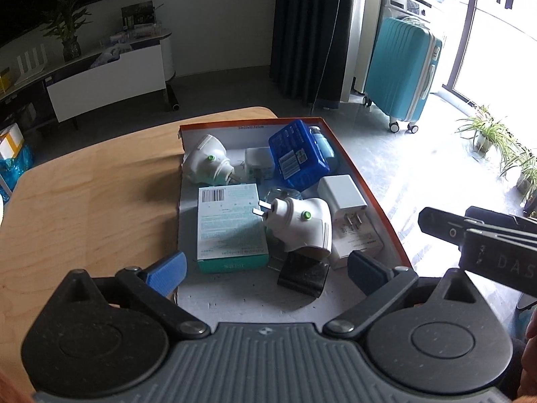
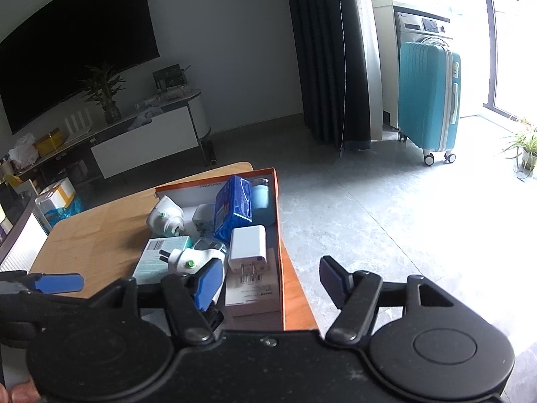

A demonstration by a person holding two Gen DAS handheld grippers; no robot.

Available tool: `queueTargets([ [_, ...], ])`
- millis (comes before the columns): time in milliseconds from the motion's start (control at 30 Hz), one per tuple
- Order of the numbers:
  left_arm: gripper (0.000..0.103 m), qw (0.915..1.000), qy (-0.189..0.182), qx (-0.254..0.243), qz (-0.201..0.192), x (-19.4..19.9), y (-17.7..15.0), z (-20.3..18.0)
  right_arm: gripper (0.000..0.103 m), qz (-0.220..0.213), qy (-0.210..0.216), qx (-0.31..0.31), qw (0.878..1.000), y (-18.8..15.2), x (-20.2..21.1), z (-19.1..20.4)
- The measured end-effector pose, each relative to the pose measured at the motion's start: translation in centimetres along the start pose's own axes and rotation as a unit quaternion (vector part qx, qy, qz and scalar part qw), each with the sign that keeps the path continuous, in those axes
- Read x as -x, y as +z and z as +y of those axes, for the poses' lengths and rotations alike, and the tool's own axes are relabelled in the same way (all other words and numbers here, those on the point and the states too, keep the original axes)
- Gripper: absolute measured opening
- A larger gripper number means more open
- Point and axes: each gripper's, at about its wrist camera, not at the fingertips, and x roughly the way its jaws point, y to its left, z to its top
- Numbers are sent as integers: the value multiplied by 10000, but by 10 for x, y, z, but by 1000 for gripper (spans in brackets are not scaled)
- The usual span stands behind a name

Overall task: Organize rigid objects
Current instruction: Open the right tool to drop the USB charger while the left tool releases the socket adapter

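Both jaws gape empty over the crowded orange box [image 1: 365, 181].

Two plug-in heaters [image 1: 298, 225], three chargers [image 1: 349, 215]

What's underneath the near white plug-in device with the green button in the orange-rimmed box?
The white plug-in device rests on a black object and overlaps a clear plastic item; whatever else lies beneath is hidden.

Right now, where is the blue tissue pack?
The blue tissue pack sits at the far right of the orange-rimmed box in the left wrist view, tilted against a pale blue bottle, with the white charger just in front of it.
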Motion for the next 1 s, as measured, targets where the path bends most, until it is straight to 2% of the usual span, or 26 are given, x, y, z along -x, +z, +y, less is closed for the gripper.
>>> queueTargets([
  [433, 103, 9998, 166, 91, 69, 2, -13, -2, 78, 349, -27, 121, 9993, -16, -4, 0],
  [1000, 103, 9995, 129, 220, 160, -1, -15, 2, 78, 448, -21, 116, 9989, -19, -11, 1],
])
